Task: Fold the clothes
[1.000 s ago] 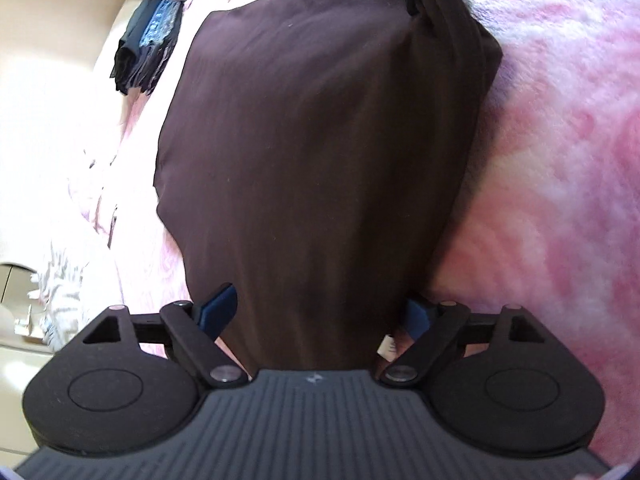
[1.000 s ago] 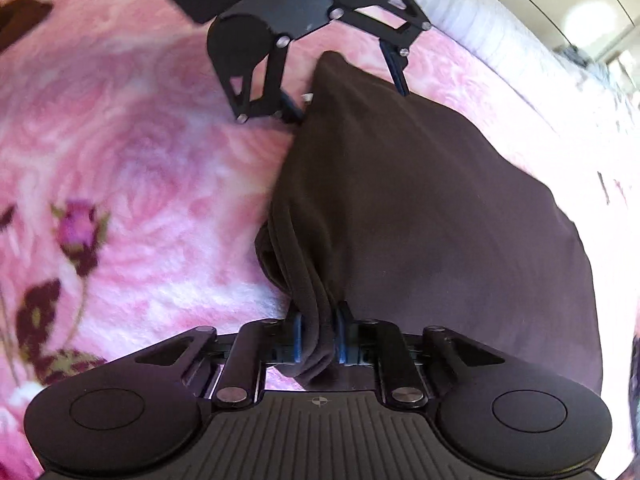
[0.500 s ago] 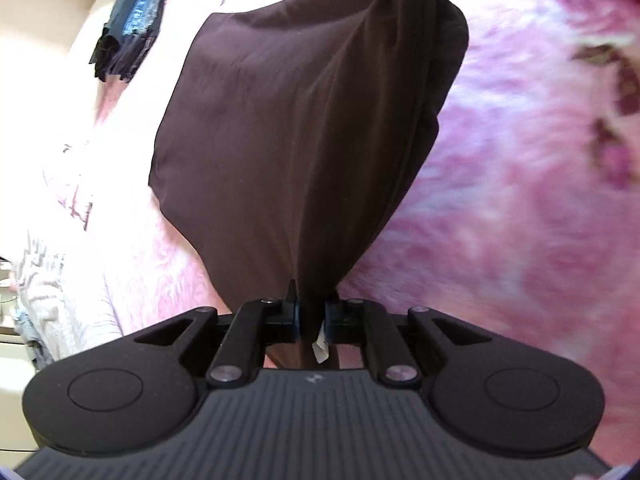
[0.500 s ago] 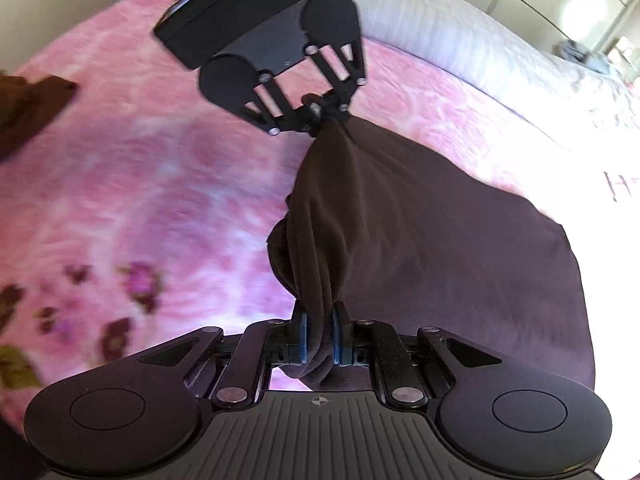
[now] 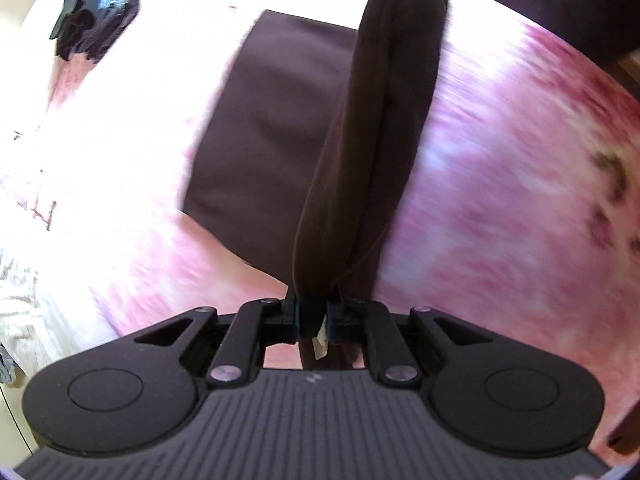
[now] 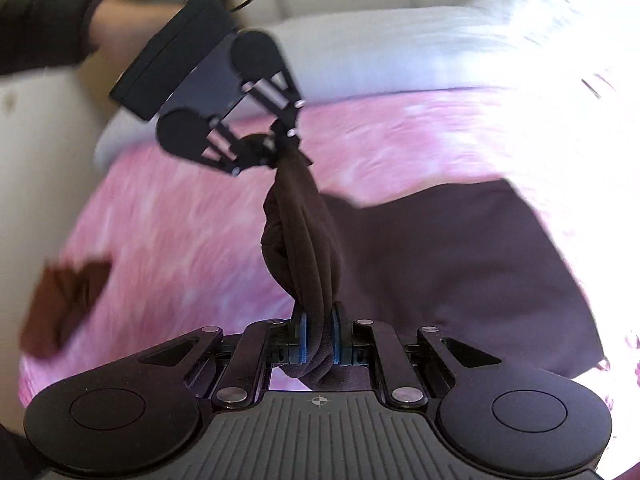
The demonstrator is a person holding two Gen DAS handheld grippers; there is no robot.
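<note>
Dark brown garment point(image 5: 376, 128) stretched between two grippers above pink floral bedspread point(image 5: 520, 184); one edge bunched into a taut rope-like roll, remainder draped down and lying flat on the bedspread as a broad panel.

Left gripper point(image 5: 311, 316): fingers point(image 5: 294, 314) clenched on one end of the bunched edge, a small white label showing just behind the pads. Same gripper in the right wrist view point(image 6: 276, 148), tilted, carried by a hand point(image 6: 120, 28) emerging from a dark sleeve point(image 6: 44, 28), cloth hanging from its tips.

Right gripper point(image 6: 318, 334): blue-padded fingers point(image 6: 301, 334) clamped on the other end of the roll, folds of cloth bulging just ahead of the pads and a tuft protruding behind them.

Relative to the garment: pile of dark folded clothes point(image 5: 96, 4) with a blue patch, well apart, near the far edge of the bedspread in the left wrist view; a separate reddish-brown cloth point(image 6: 60, 304), blurred, well apart at the left edge of the right wrist view; pale quilted bedding point(image 6: 380, 52) beyond the garment; dark furniture point(image 5: 592, 4) past its upper end in the left wrist view.

No containers in view. Strong motion blur over the bedspread in both views.
</note>
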